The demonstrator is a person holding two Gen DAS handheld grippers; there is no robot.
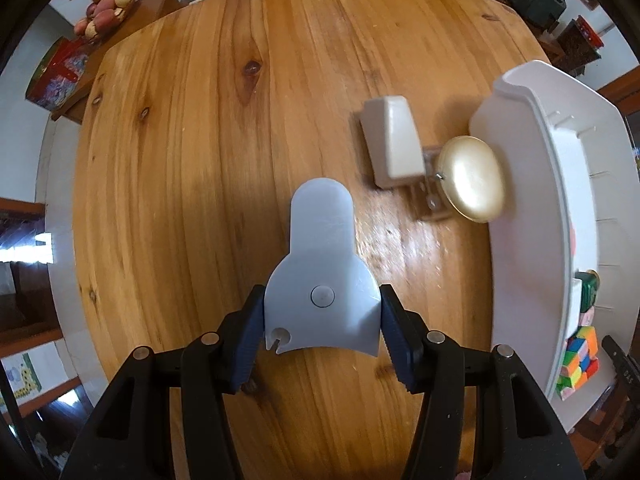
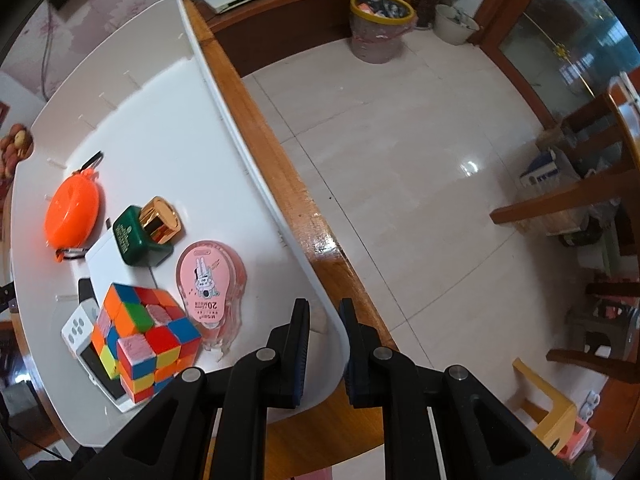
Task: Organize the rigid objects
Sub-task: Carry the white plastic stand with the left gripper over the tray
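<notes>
My left gripper (image 1: 322, 314) is shut on a pale blue-grey plastic piece (image 1: 322, 264) with a rounded neck, held above the wooden table (image 1: 192, 140). To its right on the table lie a beige block on a clear base (image 1: 394, 142) and a gold disc (image 1: 472, 179), which touches the white bin (image 1: 532, 208). My right gripper (image 2: 325, 322) is shut on the near rim of that white bin (image 2: 248, 160). Inside the bin lie a scrambled colour cube (image 2: 146, 338), a pink tape dispenser (image 2: 210, 280), a green bottle with a gold cap (image 2: 144, 232), an orange case (image 2: 72, 210) and a white device (image 2: 94, 350).
The bin sits at the table's right edge (image 2: 280, 172), with tiled floor (image 2: 420, 160) beyond it. A bucket (image 2: 380, 28), wooden chairs (image 2: 580, 200) and a yellow stool (image 2: 548, 412) stand on the floor. Behind the table are a tin (image 1: 56, 76) and a fruit bowl (image 1: 108, 8).
</notes>
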